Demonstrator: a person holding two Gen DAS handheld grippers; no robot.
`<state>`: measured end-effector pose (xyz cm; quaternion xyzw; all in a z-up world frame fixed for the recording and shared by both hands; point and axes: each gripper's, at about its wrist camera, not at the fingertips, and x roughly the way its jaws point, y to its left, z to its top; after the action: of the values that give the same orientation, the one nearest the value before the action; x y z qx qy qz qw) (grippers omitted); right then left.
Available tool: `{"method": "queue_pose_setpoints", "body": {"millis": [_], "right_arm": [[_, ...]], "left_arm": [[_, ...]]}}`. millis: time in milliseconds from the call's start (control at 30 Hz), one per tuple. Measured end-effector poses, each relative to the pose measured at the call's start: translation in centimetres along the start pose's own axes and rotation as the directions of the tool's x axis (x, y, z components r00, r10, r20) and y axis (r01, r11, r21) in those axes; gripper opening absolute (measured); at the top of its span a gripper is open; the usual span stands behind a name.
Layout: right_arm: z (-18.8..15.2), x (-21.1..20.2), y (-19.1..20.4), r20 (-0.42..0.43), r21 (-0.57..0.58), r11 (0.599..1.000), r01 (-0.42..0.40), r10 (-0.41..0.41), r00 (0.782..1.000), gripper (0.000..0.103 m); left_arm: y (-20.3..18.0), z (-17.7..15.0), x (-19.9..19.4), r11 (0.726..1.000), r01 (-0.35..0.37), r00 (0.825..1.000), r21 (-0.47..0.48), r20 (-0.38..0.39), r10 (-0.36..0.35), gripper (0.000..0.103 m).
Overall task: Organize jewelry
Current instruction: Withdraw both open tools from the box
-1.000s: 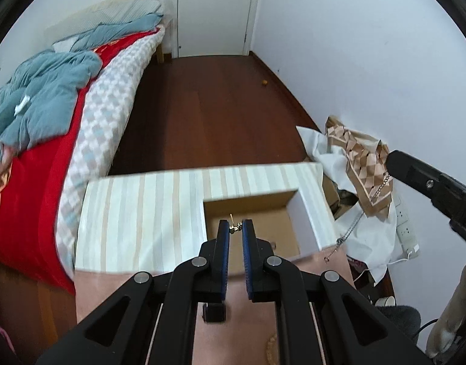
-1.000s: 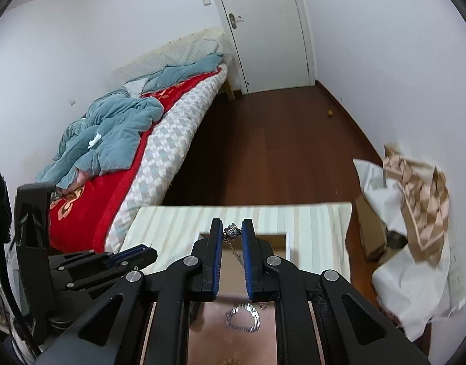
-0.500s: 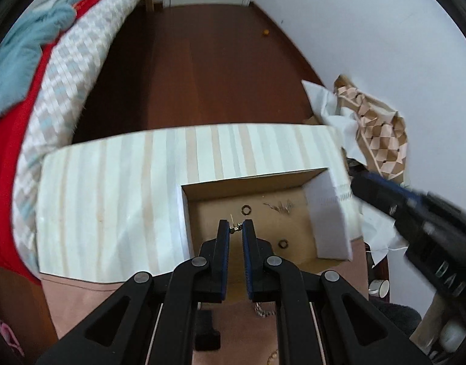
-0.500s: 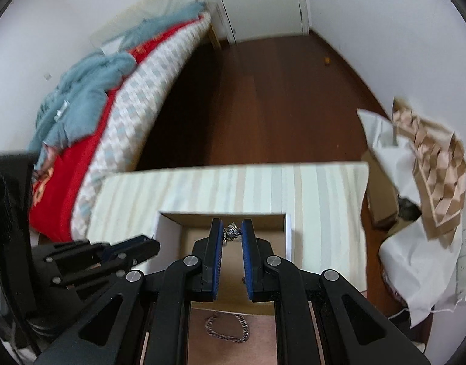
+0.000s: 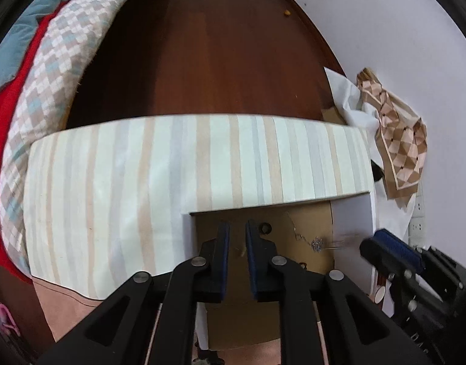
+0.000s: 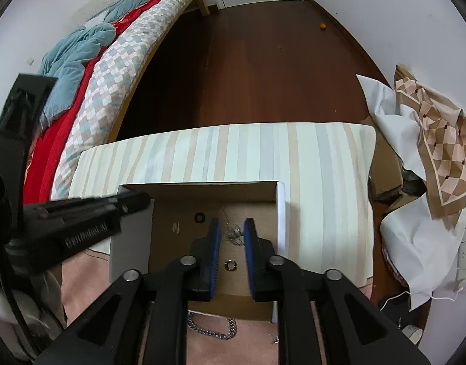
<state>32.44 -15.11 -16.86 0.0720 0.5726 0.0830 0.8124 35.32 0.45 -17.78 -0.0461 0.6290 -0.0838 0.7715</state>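
My right gripper [image 6: 232, 234], jaws opening, hangs over the box [image 6: 213, 193]; the necklace [image 6: 234, 232] lies loose between them, chain trailing toward eleven o'clock.

Blurred by motion in the left wrist view: right tool [image 5: 381, 240] at the box [image 5: 351, 213] wall, tips smeared. Too small to identify: pale speck [image 5: 241, 252] between the left tool [image 5: 237, 237] pads, fine chain [image 6: 234, 232] tangled between the right tool's pads. Cut off behind tool arms: heavy link chain [image 6: 211, 328] on the bench. Cropped at frame edge: bed [image 6: 81, 70], pink item [image 5: 6, 319].
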Motion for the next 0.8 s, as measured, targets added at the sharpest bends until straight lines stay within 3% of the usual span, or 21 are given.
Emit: {"method": "queue_pose_setpoints", "body": {"millis": [133, 267, 300, 400, 533, 800], "right_arm": [[-0.9, -1.7, 0.0, 0.027, -0.009, 0.999, 0.042, -0.042, 0.999, 0.055], [-2.0, -3.2, 0.2, 0.051, -0.018, 0.996, 0.091, -0.090, 0.995, 0.085], [-2.2, -3.5, 0.4, 0.054, -0.024, 0.994, 0.107, -0.106, 0.993, 0.091], [-3.1, -3.9, 0.9, 0.059, -0.039, 0.986, 0.159, -0.157, 0.986, 0.097], [-4.3, -3.7, 1.3, 0.036, -0.041, 0.983, 0.178, -0.177, 0.984, 0.101], [-6.1, -5.4, 1.7, 0.021, -0.029, 0.979, 0.200, -0.200, 0.980, 0.103]], "left_arm": [[0.5, -0.3, -2.1, 0.999, -0.041, 0.996, -0.009, 0.083, 0.042, 0.062], [1.2, -1.8, -4.0, 0.996, -0.087, 0.984, -0.007, 0.156, 0.087, 0.063], [1.3, -2.5, -4.4, 0.994, -0.108, 0.979, -0.005, 0.173, 0.107, 0.069], [1.9, -4.5, -5.4, 0.987, -0.163, 0.964, -0.003, 0.214, 0.160, 0.090], [2.2, -6.8, -6.0, 0.975, -0.220, 0.948, -0.009, 0.232, 0.216, 0.100], [2.1, -9.6, -8.1, 0.966, -0.258, 0.937, -0.020, 0.237, 0.255, 0.101]]}}
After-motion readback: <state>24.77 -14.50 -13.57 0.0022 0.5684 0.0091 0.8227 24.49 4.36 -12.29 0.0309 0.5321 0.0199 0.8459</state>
